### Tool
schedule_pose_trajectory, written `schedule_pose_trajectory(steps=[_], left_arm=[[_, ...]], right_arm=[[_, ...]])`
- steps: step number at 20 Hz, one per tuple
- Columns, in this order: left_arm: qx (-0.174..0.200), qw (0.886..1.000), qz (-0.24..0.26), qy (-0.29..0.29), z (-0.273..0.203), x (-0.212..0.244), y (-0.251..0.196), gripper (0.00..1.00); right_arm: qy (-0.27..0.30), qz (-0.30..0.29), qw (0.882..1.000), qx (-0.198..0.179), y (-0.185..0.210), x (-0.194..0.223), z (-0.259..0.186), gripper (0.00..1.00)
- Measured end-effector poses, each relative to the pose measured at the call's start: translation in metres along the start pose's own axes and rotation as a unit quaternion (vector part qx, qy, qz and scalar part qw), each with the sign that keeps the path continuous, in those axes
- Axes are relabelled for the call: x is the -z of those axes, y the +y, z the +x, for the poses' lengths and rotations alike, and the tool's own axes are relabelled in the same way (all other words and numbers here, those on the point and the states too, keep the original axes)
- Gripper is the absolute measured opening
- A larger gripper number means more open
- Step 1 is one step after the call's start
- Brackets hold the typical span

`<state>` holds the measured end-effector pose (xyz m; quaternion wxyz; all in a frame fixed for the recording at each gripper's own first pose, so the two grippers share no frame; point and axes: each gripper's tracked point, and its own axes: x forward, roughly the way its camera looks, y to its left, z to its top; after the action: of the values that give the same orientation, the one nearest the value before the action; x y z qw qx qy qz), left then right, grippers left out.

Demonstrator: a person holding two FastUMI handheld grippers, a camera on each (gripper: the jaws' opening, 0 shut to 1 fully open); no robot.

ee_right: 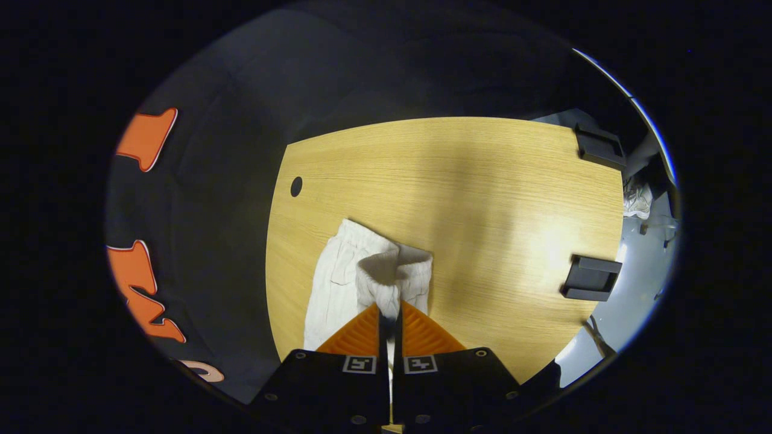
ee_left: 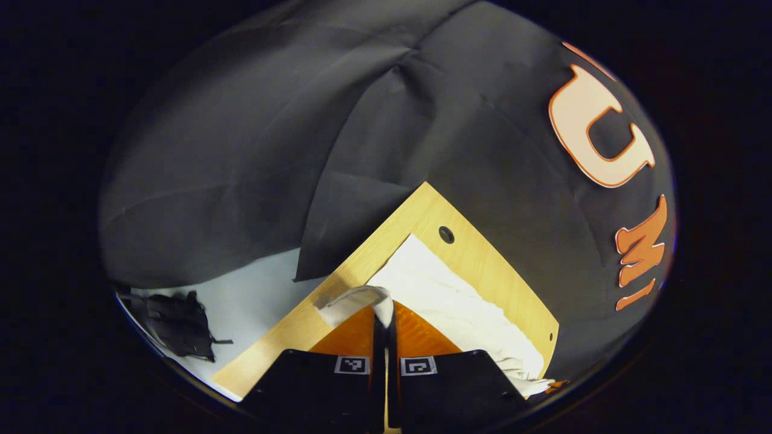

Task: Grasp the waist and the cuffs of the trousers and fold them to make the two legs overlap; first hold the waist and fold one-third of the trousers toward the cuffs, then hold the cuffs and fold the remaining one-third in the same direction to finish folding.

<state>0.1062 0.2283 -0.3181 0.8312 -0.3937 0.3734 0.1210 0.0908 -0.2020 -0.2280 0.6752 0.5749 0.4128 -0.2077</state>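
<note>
White trousers [ee_left: 449,298] lie on a light wooden table [ee_left: 482,256]. In the left gripper view my left gripper [ee_left: 384,313] is shut on an edge of the cloth, and a fold of it curls up over the fingertips. In the right gripper view the trousers [ee_right: 335,286] stretch away along the table's [ee_right: 482,193] left side. My right gripper [ee_right: 390,313] is shut on another raised edge of them, which bunches up just above its tips. I cannot tell which end is the waist or the cuffs.
The table has a small round hole [ee_right: 296,186] near its left edge. Two black brackets [ee_right: 591,277] [ee_right: 600,147] sit on its right edge. A dark crumpled cloth [ee_left: 178,322] lies on the pale floor beside the table. The booth's black wall hangs close behind.
</note>
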Motion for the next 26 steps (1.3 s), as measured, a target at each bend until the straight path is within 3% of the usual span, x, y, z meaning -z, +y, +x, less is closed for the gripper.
schedule_pose_trajectory(steps=[8, 10, 13, 17, 20, 22, 23, 24, 26], left_arm=[[-0.017, 0.996, 0.082, 0.042, 0.038, -0.034, -0.028, 0.05], [-0.024, 0.996, 0.065, 0.057, 0.037, -0.035, -0.034, 0.05], [0.001, 0.999, 0.043, 0.028, 0.037, -0.037, -0.030, 0.07], [-0.024, 1.000, -0.018, 0.001, 0.038, -0.044, -0.020, 0.10], [-0.051, 0.995, -0.086, 0.008, 0.030, -0.050, -0.013, 0.10], [-0.037, 0.994, -0.099, 0.013, 0.028, -0.052, -0.018, 0.10], [-0.026, 0.996, -0.089, 0.011, 0.027, -0.053, -0.023, 0.22], [-0.013, 0.998, -0.067, -0.006, 0.028, -0.062, -0.033, 0.27], [0.004, 0.999, -0.032, -0.025, 0.016, -0.072, -0.053, 0.62]], right_arm=[[0.031, 0.070, 0.997, 0.000, 0.062, -0.009, 0.039, 0.03], [0.040, 0.093, 0.995, -0.001, 0.080, -0.009, 0.058, 0.03], [0.059, 0.111, 0.992, -0.017, 0.096, -0.010, 0.076, 0.03], [0.072, 0.169, 0.982, -0.049, 0.094, -0.020, 0.091, 0.03], [0.074, 0.199, 0.976, -0.043, 0.087, -0.023, 0.092, 0.03], [0.066, 0.197, 0.977, -0.046, 0.091, -0.019, 0.098, 0.04], [0.061, 0.198, 0.977, -0.058, 0.097, -0.021, 0.098, 0.08], [0.058, 0.196, 0.976, -0.081, 0.108, -0.023, 0.096, 0.13], [0.053, 0.192, 0.970, -0.137, 0.135, -0.029, 0.082, 0.27]])
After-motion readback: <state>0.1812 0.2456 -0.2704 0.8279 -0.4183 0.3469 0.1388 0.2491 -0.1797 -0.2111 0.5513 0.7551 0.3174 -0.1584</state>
